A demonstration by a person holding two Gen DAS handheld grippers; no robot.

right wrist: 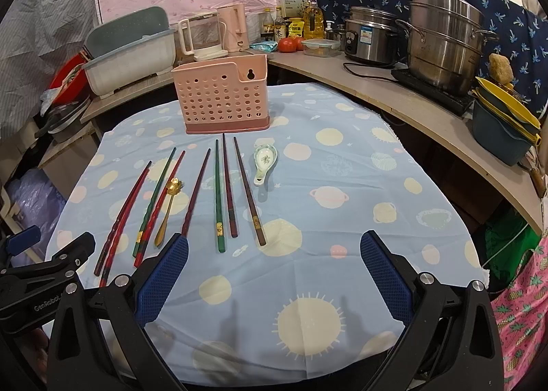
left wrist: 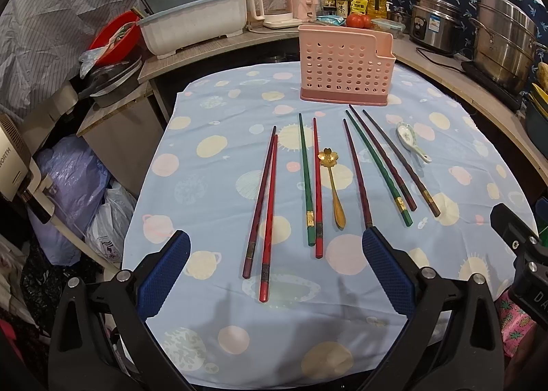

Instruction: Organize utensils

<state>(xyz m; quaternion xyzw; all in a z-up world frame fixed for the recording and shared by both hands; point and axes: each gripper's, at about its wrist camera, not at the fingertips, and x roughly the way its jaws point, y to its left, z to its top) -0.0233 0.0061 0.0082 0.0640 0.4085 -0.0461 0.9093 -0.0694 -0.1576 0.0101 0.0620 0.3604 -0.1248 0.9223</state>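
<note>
**Utensils laid out in front of the pink holder, both grippers open and empty**

Eight chopsticks [left wrist: 316,185], lying flat on the blue tablecloth [left wrist: 212,192] on the near side of the pink perforated utensil holder [left wrist: 345,70], tips toward the holder. Grouped as follows, seen from the left wrist camera:

- Farthest left of the holder: a dark maroon stick beside a red chopstick [left wrist: 269,219], nearly touching along their length.
- Directly in front of the holder's left half: a green chopstick [left wrist: 306,182] and a red one, close together.
- Just right of that pair: a gold flower-bowl spoon [left wrist: 331,185], bowl end toward the holder.
- In front of the holder's right half: four more sticks fanned out, dark red, green, dark red and brown.
- Right of the fan, nearest the holder's right corner: a white ceramic spoon [left wrist: 411,141], bowl toward the holder, apart from the sticks.

Holder upright at the far edge of the cloth; contents not discernible.

Left gripper [left wrist: 275,266]: blue-padded fingers spread wide, holding nothing, hovering over the near ends of the left chopstick pairs. Right gripper [right wrist: 274,267]: fingers likewise spread wide and empty, over bare cloth right of the fan, well short of the holder.

Behind the holder, on the curved counter [right wrist: 394,96]: a white dish rack [left wrist: 195,27], a glass kettle, a pink kettle, bottles, tomatoes, a rice cooker [right wrist: 371,36] and a stacked steel steamer [right wrist: 445,38].
</note>
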